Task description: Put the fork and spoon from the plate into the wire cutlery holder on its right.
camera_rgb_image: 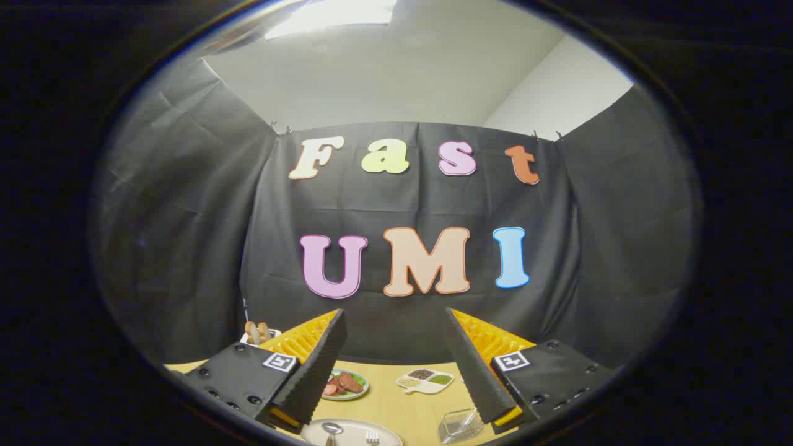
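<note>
The gripper [396, 365] hangs wide open, empty, above the table [396, 402] — approach step, nothing picked up yet. Plate [350, 432] sits just ahead, holder [460, 425] to its right. Spoon [331, 428] and fork [372, 437] wait on the plate — next, dip toward one handle.

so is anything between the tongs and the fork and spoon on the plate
Nothing visible. The tongs are open, and the spoon and fork lie uncovered on the plate below and between the fingers.
</note>
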Tool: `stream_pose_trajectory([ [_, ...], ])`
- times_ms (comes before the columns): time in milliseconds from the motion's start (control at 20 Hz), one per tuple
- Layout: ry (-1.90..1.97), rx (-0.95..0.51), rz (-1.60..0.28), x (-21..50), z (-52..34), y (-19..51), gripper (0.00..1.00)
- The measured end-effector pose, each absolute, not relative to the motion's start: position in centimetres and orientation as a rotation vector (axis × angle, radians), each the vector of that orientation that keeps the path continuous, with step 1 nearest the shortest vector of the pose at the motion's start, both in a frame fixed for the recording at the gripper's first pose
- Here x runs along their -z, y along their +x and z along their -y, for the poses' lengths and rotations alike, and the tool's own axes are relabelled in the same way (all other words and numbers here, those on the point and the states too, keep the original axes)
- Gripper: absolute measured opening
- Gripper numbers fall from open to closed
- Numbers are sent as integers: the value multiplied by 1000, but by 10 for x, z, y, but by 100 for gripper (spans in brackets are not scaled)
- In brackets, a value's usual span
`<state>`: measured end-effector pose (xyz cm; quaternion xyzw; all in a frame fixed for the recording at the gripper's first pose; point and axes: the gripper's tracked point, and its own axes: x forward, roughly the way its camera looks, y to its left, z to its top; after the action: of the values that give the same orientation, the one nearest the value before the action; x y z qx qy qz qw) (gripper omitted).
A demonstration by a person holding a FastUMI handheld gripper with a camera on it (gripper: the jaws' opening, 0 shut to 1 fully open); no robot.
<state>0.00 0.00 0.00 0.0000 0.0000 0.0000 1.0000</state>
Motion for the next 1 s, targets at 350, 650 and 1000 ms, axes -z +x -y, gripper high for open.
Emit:
stream_pose_trajectory([
  [350,-9,-24,4,-2,-5,5,99],
  [650,-18,-28,-14,4,-5,8,99],
  [1000,1,-40,-45,13,-6,11,99],
])
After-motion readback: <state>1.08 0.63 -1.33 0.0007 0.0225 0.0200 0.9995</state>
